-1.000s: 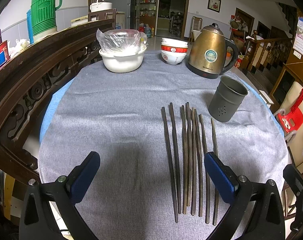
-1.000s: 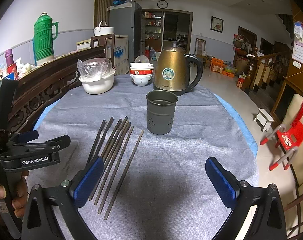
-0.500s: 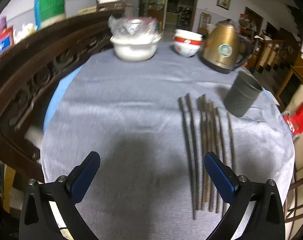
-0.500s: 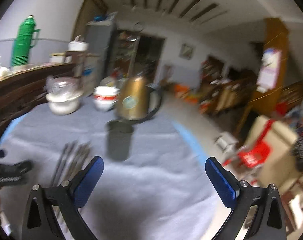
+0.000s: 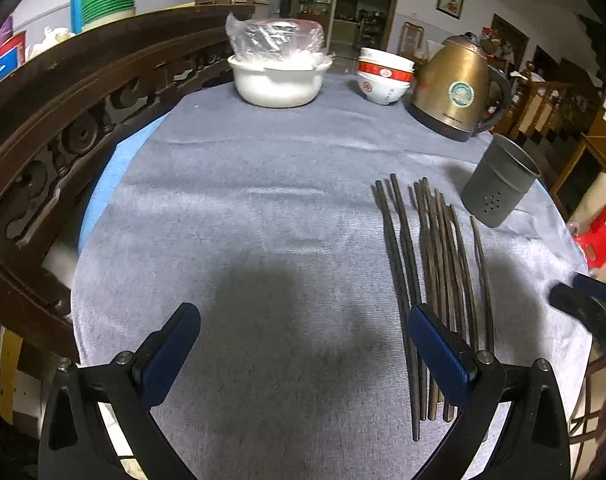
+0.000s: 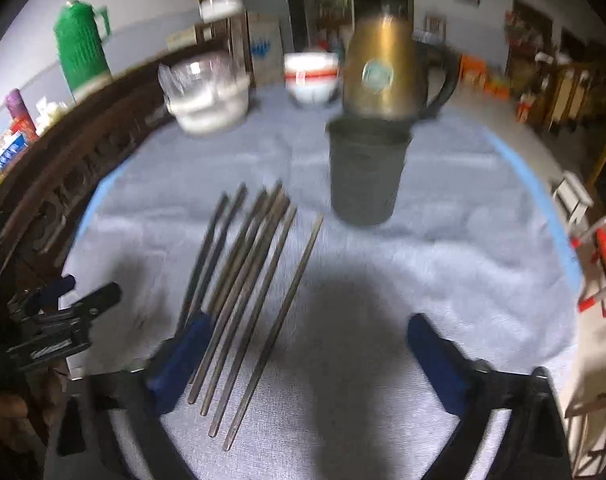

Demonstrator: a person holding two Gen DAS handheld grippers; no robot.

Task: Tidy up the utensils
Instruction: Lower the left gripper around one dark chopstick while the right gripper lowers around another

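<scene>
Approach step: chopsticks [image 6: 243, 292] lie loose at centre-left on the bench [image 6: 383, 280], below-left of the holder [image 6: 365, 172]. Right tongs [image 6: 303, 364], just narrowing, and left tongs [image 5: 303, 352] gape empty (next: clamp one stick).

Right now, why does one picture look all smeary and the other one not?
The right wrist view is motion-blurred: the kettle and chopsticks look smeared. The left wrist view is sharp, though the fisheye bends the chopsticks, and a dark shadow falls on the grey cloth.
</scene>
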